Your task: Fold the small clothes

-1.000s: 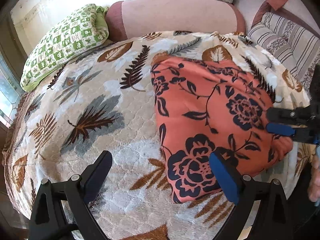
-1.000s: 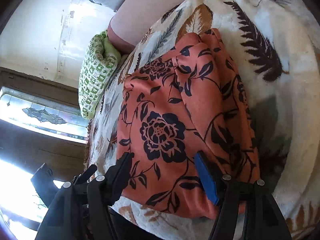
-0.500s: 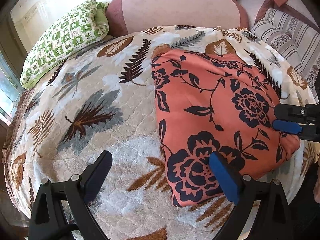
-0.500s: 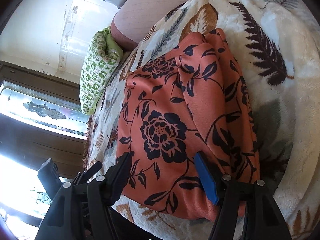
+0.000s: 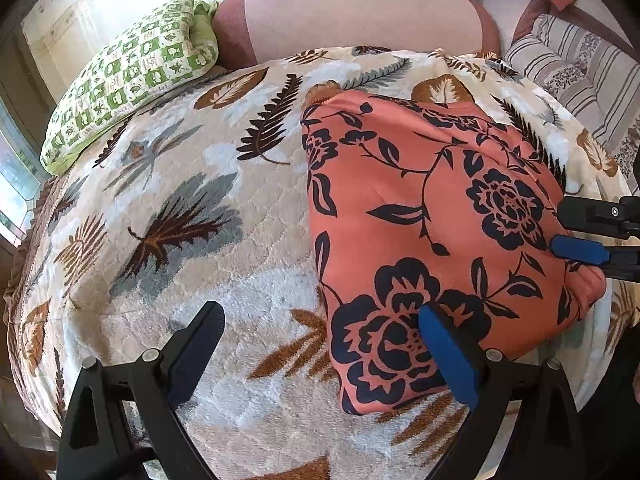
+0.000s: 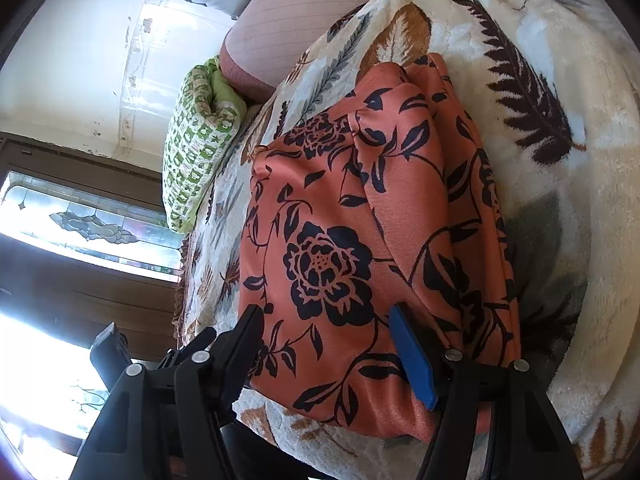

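Observation:
An orange garment with dark navy flowers (image 5: 432, 216) lies folded on a leaf-patterned blanket (image 5: 168, 216); it also shows in the right wrist view (image 6: 360, 248). My left gripper (image 5: 320, 344) is open and empty, over the garment's near left corner and the blanket beside it. My right gripper (image 6: 326, 340) is open and hovers over the garment's near edge. It shows in the left wrist view (image 5: 576, 236) at the garment's right edge, holding nothing.
A green checked pillow (image 5: 132, 72) lies at the far left, a pink bolster (image 5: 360, 16) at the head of the bed, striped cushions (image 5: 572, 76) at the far right. A window (image 6: 80, 224) is left of the bed.
Both grippers have pulled back slightly from the garment, staying open. The garment lies still in the same folded shape.

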### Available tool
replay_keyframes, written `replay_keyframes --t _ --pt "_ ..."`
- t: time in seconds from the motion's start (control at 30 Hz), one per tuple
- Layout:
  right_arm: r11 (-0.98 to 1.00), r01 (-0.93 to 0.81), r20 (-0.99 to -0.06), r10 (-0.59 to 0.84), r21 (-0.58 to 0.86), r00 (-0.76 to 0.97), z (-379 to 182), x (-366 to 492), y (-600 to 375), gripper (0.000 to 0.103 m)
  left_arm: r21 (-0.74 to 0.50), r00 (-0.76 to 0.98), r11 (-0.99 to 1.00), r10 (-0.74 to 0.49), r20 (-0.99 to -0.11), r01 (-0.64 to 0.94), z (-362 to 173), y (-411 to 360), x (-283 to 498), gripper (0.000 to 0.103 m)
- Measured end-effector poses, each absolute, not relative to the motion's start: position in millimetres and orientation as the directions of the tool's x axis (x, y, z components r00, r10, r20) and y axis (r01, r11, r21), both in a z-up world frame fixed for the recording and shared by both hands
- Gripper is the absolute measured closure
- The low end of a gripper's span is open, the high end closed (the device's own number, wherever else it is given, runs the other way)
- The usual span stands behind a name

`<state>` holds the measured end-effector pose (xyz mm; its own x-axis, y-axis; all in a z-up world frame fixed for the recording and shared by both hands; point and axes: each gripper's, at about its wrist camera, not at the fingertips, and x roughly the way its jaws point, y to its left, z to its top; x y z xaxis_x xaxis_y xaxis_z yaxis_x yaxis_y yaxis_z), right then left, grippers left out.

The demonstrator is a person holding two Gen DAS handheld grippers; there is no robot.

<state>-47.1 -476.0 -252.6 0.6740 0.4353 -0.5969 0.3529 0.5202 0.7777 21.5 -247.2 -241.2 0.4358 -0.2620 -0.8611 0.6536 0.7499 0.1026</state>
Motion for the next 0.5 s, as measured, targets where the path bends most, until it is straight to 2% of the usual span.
replay_keyframes --t 0.5 --pt "0.512 0.354 -0.593 0.44 0.783 0.675 -253.6 -46.9 -477.9 0.034 0.098 0.433 0.752 -0.263 -0.862 0.652 -244.4 -247.7 21.8 0.005"
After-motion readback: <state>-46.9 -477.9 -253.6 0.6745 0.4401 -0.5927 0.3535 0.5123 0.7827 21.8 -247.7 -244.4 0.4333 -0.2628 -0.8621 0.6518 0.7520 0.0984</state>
